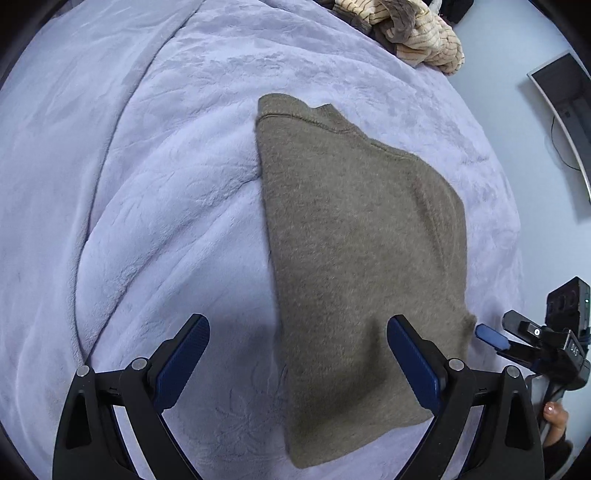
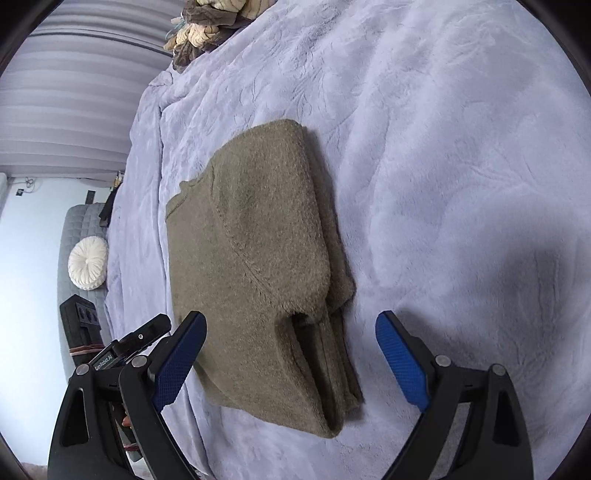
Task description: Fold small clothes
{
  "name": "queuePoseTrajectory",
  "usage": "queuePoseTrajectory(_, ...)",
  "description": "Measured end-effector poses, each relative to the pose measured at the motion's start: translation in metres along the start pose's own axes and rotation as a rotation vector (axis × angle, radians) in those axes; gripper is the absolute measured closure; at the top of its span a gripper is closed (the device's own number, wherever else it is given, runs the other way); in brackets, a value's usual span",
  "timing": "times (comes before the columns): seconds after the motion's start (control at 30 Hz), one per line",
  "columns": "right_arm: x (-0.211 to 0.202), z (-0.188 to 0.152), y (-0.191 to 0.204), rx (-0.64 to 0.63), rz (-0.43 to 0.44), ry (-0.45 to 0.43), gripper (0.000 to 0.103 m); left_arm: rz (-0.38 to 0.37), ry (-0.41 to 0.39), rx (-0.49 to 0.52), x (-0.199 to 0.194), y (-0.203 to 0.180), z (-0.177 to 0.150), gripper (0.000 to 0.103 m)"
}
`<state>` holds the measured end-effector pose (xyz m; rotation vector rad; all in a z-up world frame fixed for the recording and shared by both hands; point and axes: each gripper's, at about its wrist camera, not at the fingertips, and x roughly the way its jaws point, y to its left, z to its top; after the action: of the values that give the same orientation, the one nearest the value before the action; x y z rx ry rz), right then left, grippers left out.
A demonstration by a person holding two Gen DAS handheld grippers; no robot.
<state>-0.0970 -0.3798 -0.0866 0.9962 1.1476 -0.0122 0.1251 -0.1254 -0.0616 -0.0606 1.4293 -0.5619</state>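
An olive-brown fuzzy garment (image 1: 354,266) lies folded into a long rectangle on a pale lavender blanket (image 1: 147,184). My left gripper (image 1: 297,354) hovers open over its near left edge, nothing between the blue pads. In the right wrist view the same garment (image 2: 258,266) shows stacked layers at its near end. My right gripper (image 2: 290,350) stands open just above that end, holding nothing. The right gripper (image 1: 491,336) also shows at the far right of the left wrist view, close to the garment's corner.
A heap of cream striped and brown clothes (image 1: 413,33) sits at the blanket's far end. A monitor (image 1: 565,103) stands off the bed to the right. A round white cushion (image 2: 88,263) rests on a grey seat (image 2: 74,229) beside the bed.
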Motion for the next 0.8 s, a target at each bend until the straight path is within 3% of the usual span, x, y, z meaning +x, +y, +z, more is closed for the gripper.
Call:
queuePoseTrajectory(0.17, 0.02, 0.021, -0.009, -0.007, 0.108, 0.054, 0.009, -0.082, 0.041, 0.022, 0.029, -0.016, 0.011, 0.006)
queuePoseTrajectory(0.3, 0.041, 0.031, -0.017, 0.002, 0.131, 0.1, 0.009, -0.12, 0.072, -0.009, 0.044, -0.016, 0.011, 0.006)
queuePoseTrajectory(0.63, 0.08, 0.043, 0.006, -0.074, 0.26, 0.181, 0.006, -0.153, 0.071, -0.024, 0.07, -0.02, 0.018, 0.003)
queuePoseTrajectory(0.8, 0.092, 0.049, -0.005, -0.01, 0.277, 0.179, 0.006, -0.151, 0.074, -0.045, 0.08, -0.019, 0.018, 0.001)
